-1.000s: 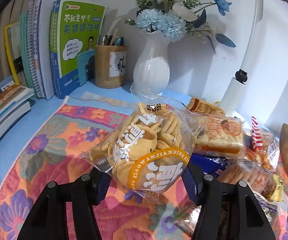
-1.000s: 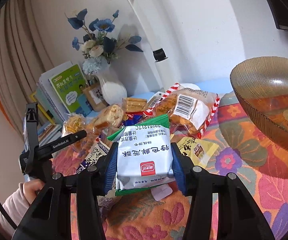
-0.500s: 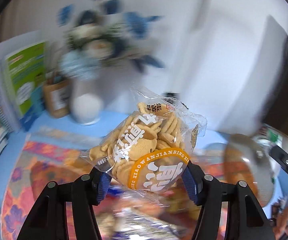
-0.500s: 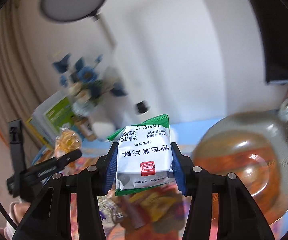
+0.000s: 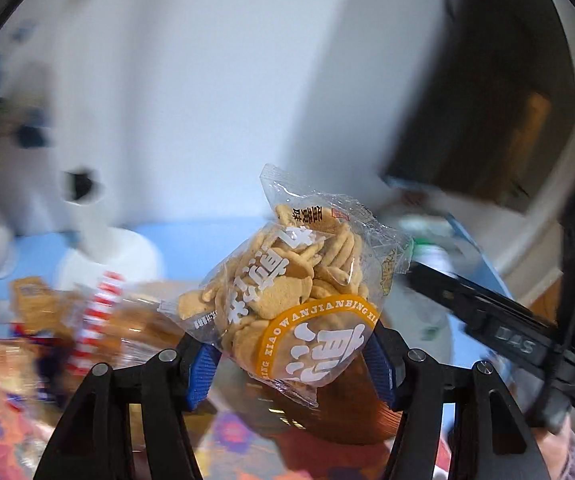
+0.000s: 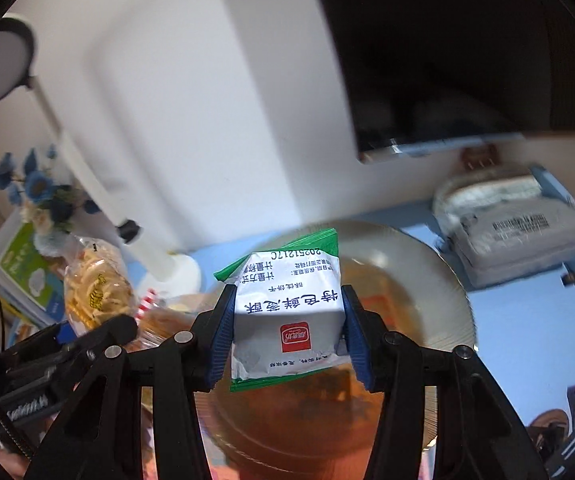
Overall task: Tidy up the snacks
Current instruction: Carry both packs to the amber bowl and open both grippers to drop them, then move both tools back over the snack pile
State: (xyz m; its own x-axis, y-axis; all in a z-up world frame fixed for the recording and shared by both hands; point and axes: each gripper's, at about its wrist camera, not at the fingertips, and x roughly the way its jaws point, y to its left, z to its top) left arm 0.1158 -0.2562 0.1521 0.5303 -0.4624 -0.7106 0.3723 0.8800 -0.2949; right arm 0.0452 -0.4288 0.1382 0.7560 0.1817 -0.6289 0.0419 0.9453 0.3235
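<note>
On the left your left gripper [image 5: 291,354] pinches the crisp bag [image 5: 287,292] low while its jaws have just been opening, and on the right your right gripper [image 6: 287,334], also just easing, pinches the light, slippery packet [image 6: 289,318] above the bowl [image 6: 431,280]; hold both softly, contents are fragile.

Each gripper, left gripper [image 5: 293,354] and right gripper [image 6: 287,338], is matte black plastic with two angular fingers, ribbed blue pads [image 6: 220,340] at the tips and round silver screws [image 5: 415,355] on the linkages. White lettering marks the left gripper's side at nine o'clock in the right wrist view.
</note>
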